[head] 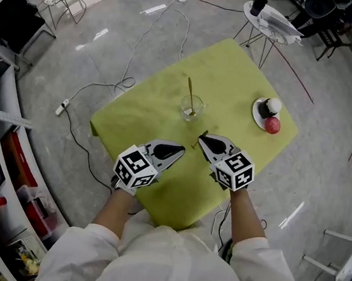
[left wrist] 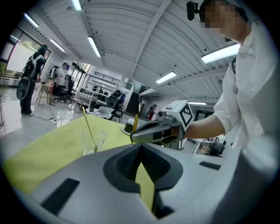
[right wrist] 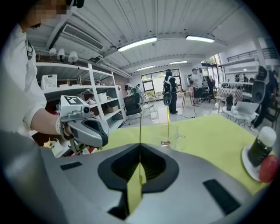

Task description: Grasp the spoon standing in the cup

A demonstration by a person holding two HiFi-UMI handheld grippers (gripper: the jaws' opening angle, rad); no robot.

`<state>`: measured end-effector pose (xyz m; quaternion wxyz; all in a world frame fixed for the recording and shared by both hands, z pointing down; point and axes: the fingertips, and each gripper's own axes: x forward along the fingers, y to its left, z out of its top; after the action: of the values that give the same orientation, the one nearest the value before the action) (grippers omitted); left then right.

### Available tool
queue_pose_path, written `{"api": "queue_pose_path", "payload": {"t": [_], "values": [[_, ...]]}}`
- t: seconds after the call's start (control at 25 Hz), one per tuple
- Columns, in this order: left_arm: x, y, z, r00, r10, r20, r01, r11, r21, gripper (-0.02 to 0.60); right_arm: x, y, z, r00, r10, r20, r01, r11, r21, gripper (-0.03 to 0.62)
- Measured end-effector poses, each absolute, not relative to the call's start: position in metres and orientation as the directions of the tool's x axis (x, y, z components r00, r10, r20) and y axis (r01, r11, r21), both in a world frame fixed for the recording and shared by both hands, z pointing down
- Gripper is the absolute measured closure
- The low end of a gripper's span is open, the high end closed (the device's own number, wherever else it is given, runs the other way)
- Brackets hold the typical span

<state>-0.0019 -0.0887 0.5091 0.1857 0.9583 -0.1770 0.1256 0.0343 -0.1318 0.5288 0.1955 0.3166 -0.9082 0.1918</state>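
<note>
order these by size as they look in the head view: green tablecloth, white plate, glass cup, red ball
1. Yellow-green tablecloth, largest.
2. Round white plate and clear glass cup: about alike, can't rank them.
3. Small red ball, smallest.

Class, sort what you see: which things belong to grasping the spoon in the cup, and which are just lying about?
Job: spoon, glass cup, left gripper, right gripper.
Not part of it: plate, dark bottle, red round object, thin yellow stick clamped in the right gripper.
</note>
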Motion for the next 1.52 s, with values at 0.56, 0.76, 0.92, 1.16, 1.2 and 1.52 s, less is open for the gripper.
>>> {"api": "queue_pose_path", "payload": {"t": [0.56,0.76,0.92,1.16,1.2,1.52], "values": [[0.0,-0.09,0.516,0.908,-0.27,0.32,-0.373,-0.868,0.327,0.578,0.048,-0.136,0.571,-0.748,-0.468,0.47,-0.663,0.555,-0.503,0.586],[0.002,-0.092,0.518,0.912,-0.262,0.316,-0.365,-0.87,0.331,0.578,0.056,-0.141,0.578,-0.733,-0.483,0.478,-0.68,0.51,-0.527,0.583],[0.005,-0.094,0.519,0.913,-0.26,0.315,-0.364,-0.869,0.335,0.577,0.06,-0.145,0.582,-0.714,-0.481,0.509,-0.7,0.481,-0.528,0.583],[0.007,-0.096,0.518,0.914,-0.259,0.312,-0.362,-0.869,0.337,0.577,0.075,-0.149,0.599,-0.638,-0.437,0.633,-0.769,0.389,-0.507,0.552],[0.007,-0.096,0.518,0.915,-0.259,0.31,-0.361,-0.87,0.337,0.578,0.078,-0.15,0.602,-0.626,-0.429,0.652,-0.779,0.378,-0.5,0.524],[0.011,-0.1,0.517,0.916,-0.259,0.305,-0.358,-0.873,0.332,0.577,0.092,-0.152,0.612,-0.556,-0.382,0.738,-0.828,0.327,-0.455,0.496]]}}
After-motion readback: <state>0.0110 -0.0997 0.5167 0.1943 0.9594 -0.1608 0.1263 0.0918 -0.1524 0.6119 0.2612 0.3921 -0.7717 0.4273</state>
